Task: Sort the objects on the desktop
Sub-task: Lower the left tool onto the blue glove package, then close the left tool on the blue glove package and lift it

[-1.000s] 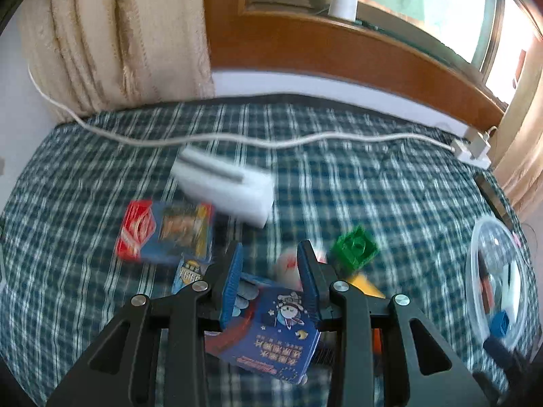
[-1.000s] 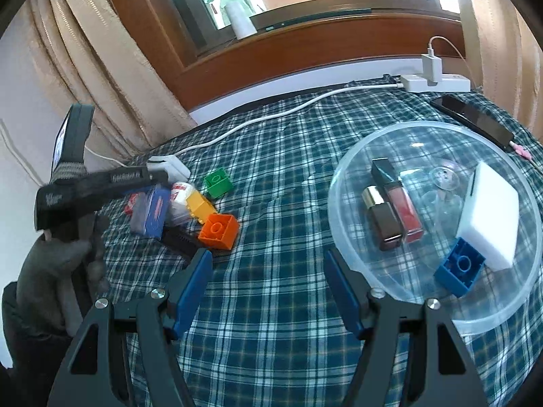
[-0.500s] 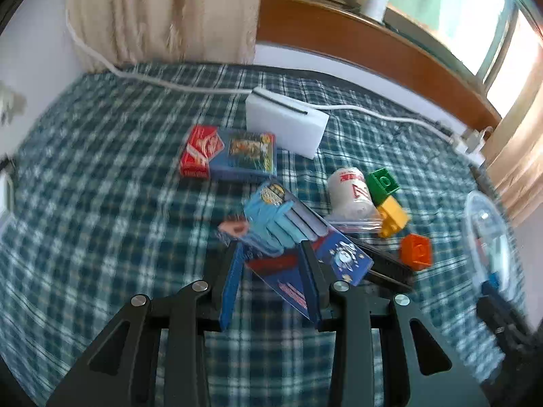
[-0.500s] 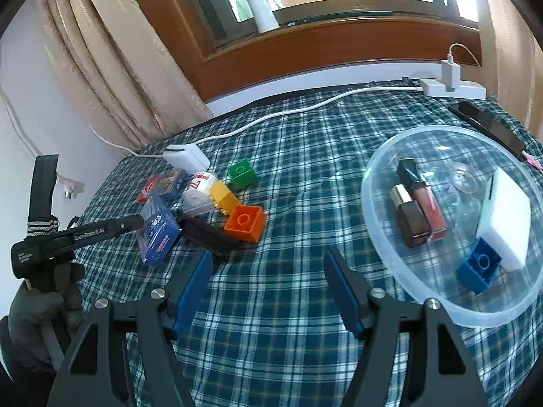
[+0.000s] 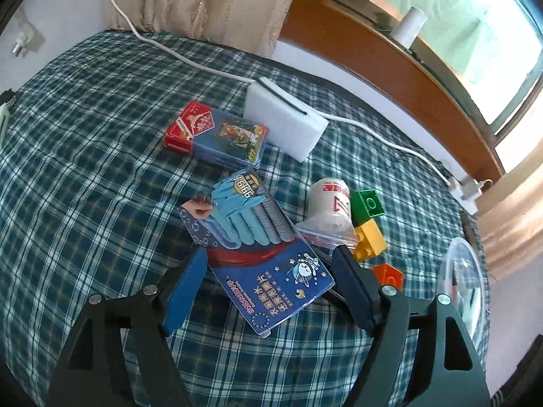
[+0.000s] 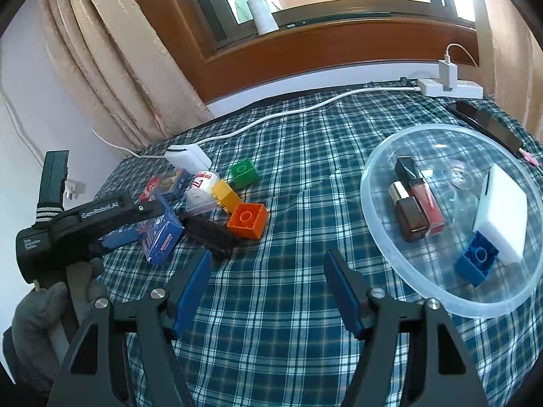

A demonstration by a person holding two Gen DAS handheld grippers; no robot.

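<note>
Your left gripper (image 5: 268,281) is opening around the blue box (image 5: 261,247), pads clear; it lies on the checked cloth (image 5: 85,176). Light, stiff, slick: grip its long sides. Right gripper (image 6: 268,285) open, empty.

Setting: I'm working in a home room. Evidence: plaid tablecloth (image 6: 288,305), beige curtains (image 6: 112,68), wood-framed window (image 6: 339,44), power strip with charger (image 6: 448,86) against the wall, phone (image 6: 485,123) alongside.
</note>
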